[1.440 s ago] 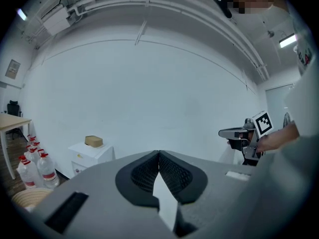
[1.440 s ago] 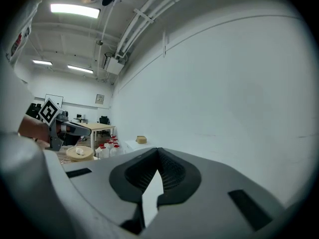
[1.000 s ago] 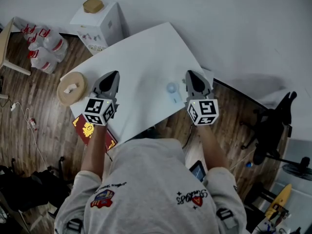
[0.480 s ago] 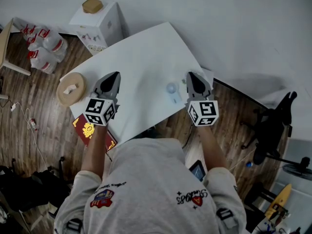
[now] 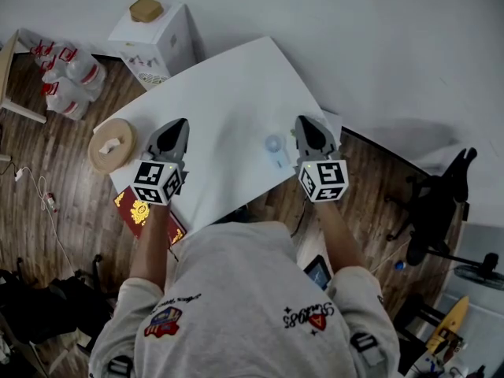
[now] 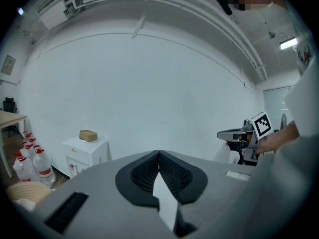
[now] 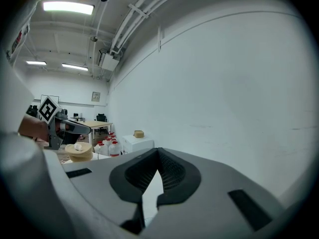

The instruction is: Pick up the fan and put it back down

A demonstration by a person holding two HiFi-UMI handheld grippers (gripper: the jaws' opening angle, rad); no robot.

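Observation:
A small pale fan (image 5: 276, 149) lies flat on the white table (image 5: 228, 85), near its front right part. My right gripper (image 5: 304, 122) hovers just right of the fan, not touching it, with its jaws shut and nothing between them (image 7: 158, 151). My left gripper (image 5: 179, 124) is over the table's left front edge, well away from the fan, and its jaws also meet at the tips with nothing held (image 6: 159, 153). Neither gripper view shows the fan. Each gripper appears at the side of the other's view.
A white cabinet (image 5: 155, 42) with a brown box (image 5: 146, 9) on top stands beyond the table's far left corner. Water bottles (image 5: 69, 81) stand left of it. A round woven stool (image 5: 111, 144) and a red box (image 5: 146, 213) sit at the table's left; a black chair (image 5: 441, 203) stands right.

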